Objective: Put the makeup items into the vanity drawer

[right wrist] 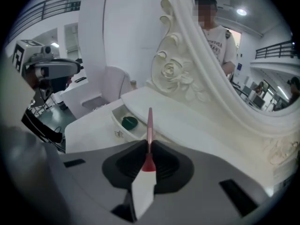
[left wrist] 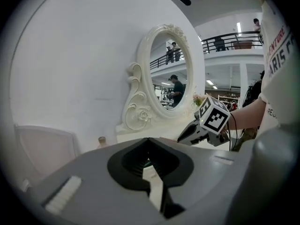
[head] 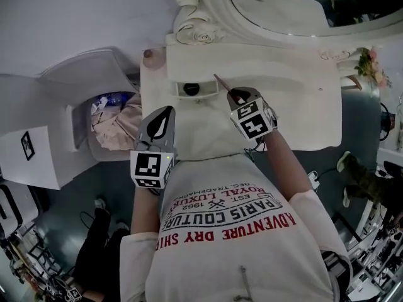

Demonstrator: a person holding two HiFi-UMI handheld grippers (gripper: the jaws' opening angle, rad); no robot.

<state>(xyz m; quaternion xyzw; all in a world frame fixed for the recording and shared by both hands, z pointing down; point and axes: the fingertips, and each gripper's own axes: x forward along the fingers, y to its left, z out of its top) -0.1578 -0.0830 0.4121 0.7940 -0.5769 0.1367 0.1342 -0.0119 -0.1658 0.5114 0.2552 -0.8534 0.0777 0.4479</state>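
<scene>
Standing over a white vanity point(head: 302, 106), the person hides its near edge under a white printed shirt in the head view. An ornate mirror point(head: 283, 11) rises at the back, cut off by the top of that view. Only its carved scroll frame and part of the glass show.

A pale chair point(head: 94, 74) sits to the left of the vanity. In the left gripper view only a corner of its back shows.

The left gripper point(head: 167, 113) hovers off the vanity's front left corner, above the gap by the chair. In its own view its jaws are pressed together at the tips, pad against pad. The right gripper point(head: 234, 95) hangs over the vanity top, just right of the drawer point(head: 179, 83), and its marker cube hides the hand behind it.

That drawer stands pulled open in the vanity's front. The right gripper view shows its pale inside wall and a dark green round item point(right wrist: 130, 122) lying in it. A tiny metal piece at the drawer's front is too small to make out.

The right gripper's jaws pinch a slim pink stick point(right wrist: 150, 125) low on its shaft, where the colour turns red. Its free end points toward the open drawer, held above the top and well clear of it. Whether it is a pencil or a brush I cannot tell.

A small brown-topped thing point(head: 148, 54) stands at the vanity's back left corner, too blurred to name
</scene>
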